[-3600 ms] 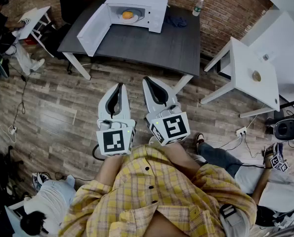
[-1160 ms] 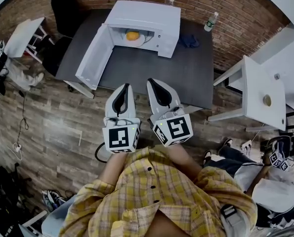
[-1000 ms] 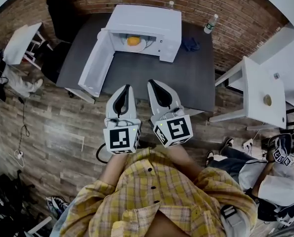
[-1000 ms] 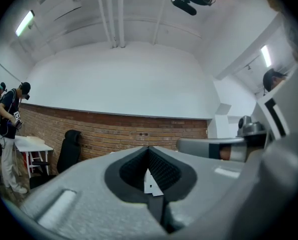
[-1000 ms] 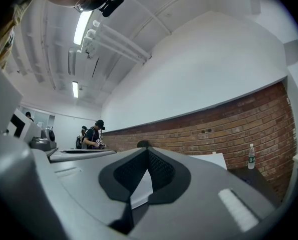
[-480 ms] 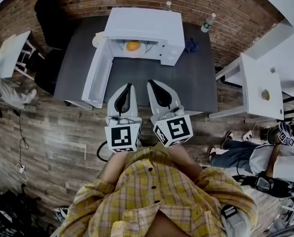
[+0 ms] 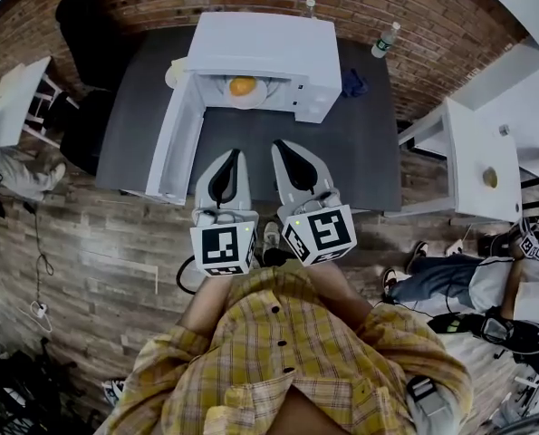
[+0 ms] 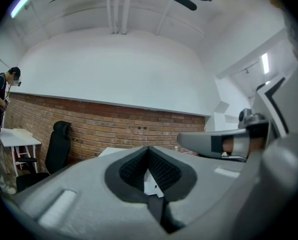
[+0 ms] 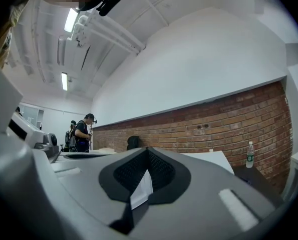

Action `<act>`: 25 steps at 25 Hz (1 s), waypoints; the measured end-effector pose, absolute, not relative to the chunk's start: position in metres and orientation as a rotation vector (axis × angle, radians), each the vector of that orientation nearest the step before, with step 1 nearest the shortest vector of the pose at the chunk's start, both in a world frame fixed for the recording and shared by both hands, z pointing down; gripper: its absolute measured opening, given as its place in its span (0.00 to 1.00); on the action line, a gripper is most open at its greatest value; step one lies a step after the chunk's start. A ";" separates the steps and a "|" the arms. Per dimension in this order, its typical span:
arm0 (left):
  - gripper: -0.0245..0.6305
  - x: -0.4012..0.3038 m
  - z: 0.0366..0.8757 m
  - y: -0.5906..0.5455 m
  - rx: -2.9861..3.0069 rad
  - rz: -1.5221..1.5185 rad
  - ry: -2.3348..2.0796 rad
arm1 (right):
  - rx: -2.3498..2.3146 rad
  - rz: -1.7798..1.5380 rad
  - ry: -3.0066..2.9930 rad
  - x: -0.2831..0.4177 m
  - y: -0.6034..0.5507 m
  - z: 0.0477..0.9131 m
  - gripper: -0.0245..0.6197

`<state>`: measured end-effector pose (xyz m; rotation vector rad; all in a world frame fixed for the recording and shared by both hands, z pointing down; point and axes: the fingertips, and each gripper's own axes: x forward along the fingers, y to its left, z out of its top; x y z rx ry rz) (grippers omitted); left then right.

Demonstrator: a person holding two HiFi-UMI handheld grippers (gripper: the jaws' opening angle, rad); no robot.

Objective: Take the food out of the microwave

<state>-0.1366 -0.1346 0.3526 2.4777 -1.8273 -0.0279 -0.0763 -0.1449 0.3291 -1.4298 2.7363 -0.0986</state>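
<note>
Orange, rounded food (image 7: 242, 86) on white plate (image 7: 256, 99) inside open microwave (image 7: 255, 43), straight ahead of both grippers, well apart. Left gripper (image 7: 232, 154) and right gripper (image 7: 279, 145) side by side, jaws together, nothing held.

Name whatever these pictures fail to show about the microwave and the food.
- Food: head view, too small to identify.
- Microwave cavity: head view, its roof covers the back.
- Gripper views: left tongs and right tongs, both shut, block the food and most of the microwave.

Orange, roundish food (image 7: 243, 86) sits inside the white microwave (image 7: 260, 43) — door (image 7: 174, 143) open.
</note>
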 end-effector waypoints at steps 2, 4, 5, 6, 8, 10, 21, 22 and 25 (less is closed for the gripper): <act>0.03 -0.136 0.355 -0.147 2.465 -0.026 -1.827 | -1.431 -0.107 2.737 -0.074 -0.155 0.333 0.04; 0.03 -0.136 0.359 -0.158 2.449 -0.015 -1.830 | -1.431 -0.104 2.742 -0.072 -0.163 0.335 0.04; 0.03 -0.136 0.361 -0.163 2.441 -0.009 -1.829 | -1.431 -0.100 2.745 -0.071 -0.166 0.336 0.04; 0.03 -0.136 0.364 -0.168 2.435 -0.006 -1.823 | -1.432 -0.098 2.745 -0.070 -0.169 0.337 0.04; 0.03 -0.135 0.372 -0.177 2.426 0.005 -1.811 | -1.438 -0.097 2.739 -0.068 -0.174 0.341 0.04; 0.03 -0.134 0.381 -0.185 2.407 0.011 -1.795 | -1.442 -0.096 2.738 -0.067 -0.178 0.344 0.04; 0.03 -0.137 0.434 -0.239 2.311 0.024 -1.711 | -1.478 -0.109 2.756 -0.065 -0.203 0.363 0.04; 0.03 -0.137 0.440 -0.243 2.298 0.031 -1.698 | -1.483 -0.115 2.757 -0.064 -0.205 0.366 0.04; 0.03 -0.136 0.458 -0.256 2.242 0.025 -1.649 | -1.487 -0.117 2.771 -0.063 -0.210 0.371 0.04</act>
